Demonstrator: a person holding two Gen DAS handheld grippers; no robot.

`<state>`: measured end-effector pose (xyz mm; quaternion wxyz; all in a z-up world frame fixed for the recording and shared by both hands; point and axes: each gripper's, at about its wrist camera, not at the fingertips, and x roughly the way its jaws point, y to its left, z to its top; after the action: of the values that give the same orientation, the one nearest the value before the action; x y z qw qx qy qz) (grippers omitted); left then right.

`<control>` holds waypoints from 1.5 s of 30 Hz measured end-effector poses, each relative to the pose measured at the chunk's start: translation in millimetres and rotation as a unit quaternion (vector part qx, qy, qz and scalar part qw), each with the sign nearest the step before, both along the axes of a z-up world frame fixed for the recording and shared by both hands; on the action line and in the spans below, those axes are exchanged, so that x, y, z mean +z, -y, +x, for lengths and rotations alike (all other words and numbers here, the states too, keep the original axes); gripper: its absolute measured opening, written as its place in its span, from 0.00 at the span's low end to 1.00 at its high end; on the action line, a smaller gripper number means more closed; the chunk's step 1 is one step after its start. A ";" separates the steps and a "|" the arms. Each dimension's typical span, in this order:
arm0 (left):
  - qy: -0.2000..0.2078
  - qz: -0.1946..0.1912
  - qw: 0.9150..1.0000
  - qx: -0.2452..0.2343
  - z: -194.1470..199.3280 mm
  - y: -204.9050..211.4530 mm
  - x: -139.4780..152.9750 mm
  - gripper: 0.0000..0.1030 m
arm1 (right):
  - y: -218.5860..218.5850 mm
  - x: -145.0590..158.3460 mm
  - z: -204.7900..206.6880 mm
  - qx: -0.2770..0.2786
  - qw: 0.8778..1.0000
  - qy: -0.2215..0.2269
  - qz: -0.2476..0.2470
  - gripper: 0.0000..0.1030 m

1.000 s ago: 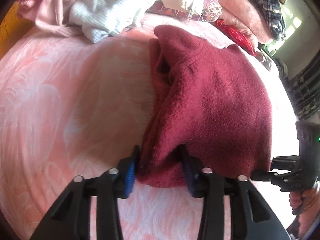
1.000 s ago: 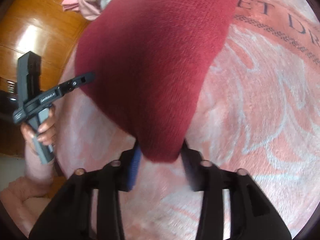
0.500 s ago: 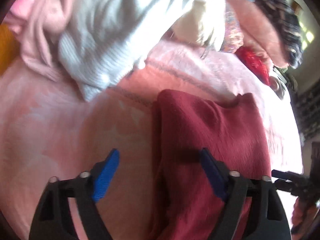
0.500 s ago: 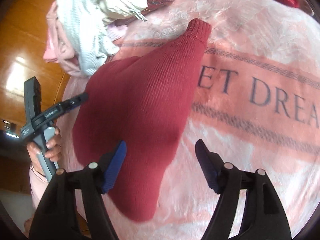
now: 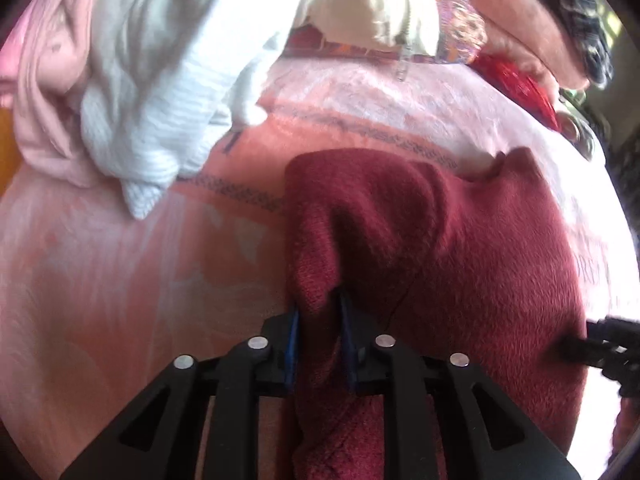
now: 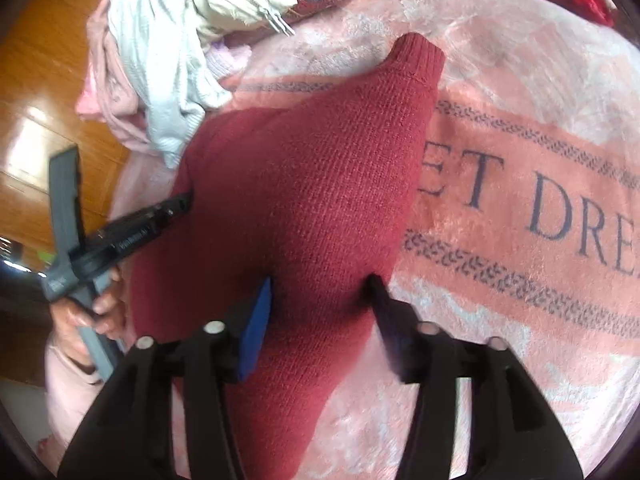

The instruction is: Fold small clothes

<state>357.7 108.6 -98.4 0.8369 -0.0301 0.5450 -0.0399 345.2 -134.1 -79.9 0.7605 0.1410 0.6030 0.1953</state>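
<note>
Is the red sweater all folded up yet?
Not yet. The maroon sweater is folded partway on the pink blanket. The left gripper pinches its edge; the right gripper straddles it, jaws apart. The pile of clothes waits unfolded.

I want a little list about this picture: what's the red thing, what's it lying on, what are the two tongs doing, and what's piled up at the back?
garment: dark red knitted sweater, partly folded
surface: pink plush blanket with dark lettering
left tongs: shut on a bunched edge of the sweater
right tongs: part open, fingers either side of the sweater; grip not clear
back pile: white ribbed knit garment and other clothes, unfolded
</note>
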 end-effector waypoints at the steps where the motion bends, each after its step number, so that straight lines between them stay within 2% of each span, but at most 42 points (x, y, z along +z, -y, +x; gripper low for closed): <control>1: 0.002 -0.003 1.000 -0.001 -3.5 -4.1 5.4 0.30 | 1.7 3.5 -2.5 0.003 1.000 0.000 0.007 0.60; 2: 0.003 -0.012 1.000 -0.001 -7.8 -7.3 11.1 0.40 | 3.4 9.6 -6.5 0.010 1.000 0.008 0.011 0.63; 3: 0.002 -0.023 1.000 -0.001 -10.7 -9.4 14.8 0.68 | 4.4 14.9 -10.1 0.013 1.000 0.017 0.005 0.67; 4: 0.006 -0.050 0.999 -0.004 -18.9 -15.3 21.0 0.88 | 4.6 17.5 -11.9 0.016 1.000 0.020 0.001 0.69; 6: 0.009 -0.086 0.996 -0.011 -28.7 -20.5 25.2 0.90 | 5.7 18.6 -15.9 0.020 1.000 0.013 0.002 0.69; 9: -0.026 -0.116 0.993 -0.008 -36.4 -24.2 17.7 0.91 | -0.5 10.6 -17.8 0.024 1.000 -0.005 -0.013 0.69; 13: -0.068 -0.127 0.989 -0.022 -28.2 -16.1 -4.8 0.91 | -11.2 -1.7 -15.1 0.021 0.999 -0.022 -0.018 0.71; 17: -0.106 -0.178 0.977 -0.040 -16.0 -14.3 -28.5 0.94 | -14.5 -17.2 -5.6 0.011 0.999 -0.041 -0.002 0.75; 19: -0.122 -0.209 0.969 -0.047 -9.4 -17.8 -38.6 0.97 | -12.2 -29.6 -0.8 0.000 0.998 -0.058 0.025 0.75; 21: -0.123 -0.215 0.967 -0.052 -10.0 -18.5 -41.2 0.94 | -9.9 -38.3 1.6 -0.007 0.996 -0.072 0.056 0.70; 23: -0.112 -0.201 0.971 -0.065 -13.4 -12.8 -37.9 0.84 | -8.1 -41.6 1.1 -0.012 0.995 -0.071 0.075 0.63; 24: -0.109 -0.203 0.971 -0.067 -15.3 -10.5 -36.1 0.74 | -8.4 -38.1 -1.2 -0.010 0.995 -0.061 0.075 0.58; 25: -0.108 -0.206 0.971 -0.062 -16.3 -10.3 -34.1 0.70 | -8.2 -33.2 -4.1 -0.007 0.996 -0.052 0.074 0.52; 28: -0.090 -0.209 0.972 -0.054 -22.1 -11.1 -23.8 0.41 | -7.9 -16.8 -13.4 0.005 0.997 -0.026 0.066 0.45; 30: -0.079 -0.202 0.975 -0.053 -26.5 -6.7 -17.1 0.34 | -3.5 -5.4 -22.6 0.014 0.998 -0.016 0.061 0.44; 32: -0.072 -0.196 0.976 -0.058 -34.7 2.8 -8.9 0.33 | 2.5 2.1 -31.4 0.019 0.998 -0.012 0.053 0.43; 35: -0.070 -0.207 0.974 -0.067 -46.0 25.7 -0.1 0.32 | 25.5 18.3 -50.0 0.019 0.999 -0.002 0.043 0.43; 42: -0.047 -0.213 0.967 -0.130 -75.1 124.7 28.1 0.31 | 110.5 53.6 -108.5 -0.010 1.000 0.016 0.008 0.43; 45: -0.047 -0.218 0.964 -0.145 -85.0 161.3 22.2 0.32 | 142.5 47.8 -125.4 -0.029 0.999 0.015 0.009 0.44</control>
<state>272.6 -52.8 -76.3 0.7689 -0.1349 0.5601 -0.2771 219.8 -276.6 -32.1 0.7735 0.1620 0.5854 0.1810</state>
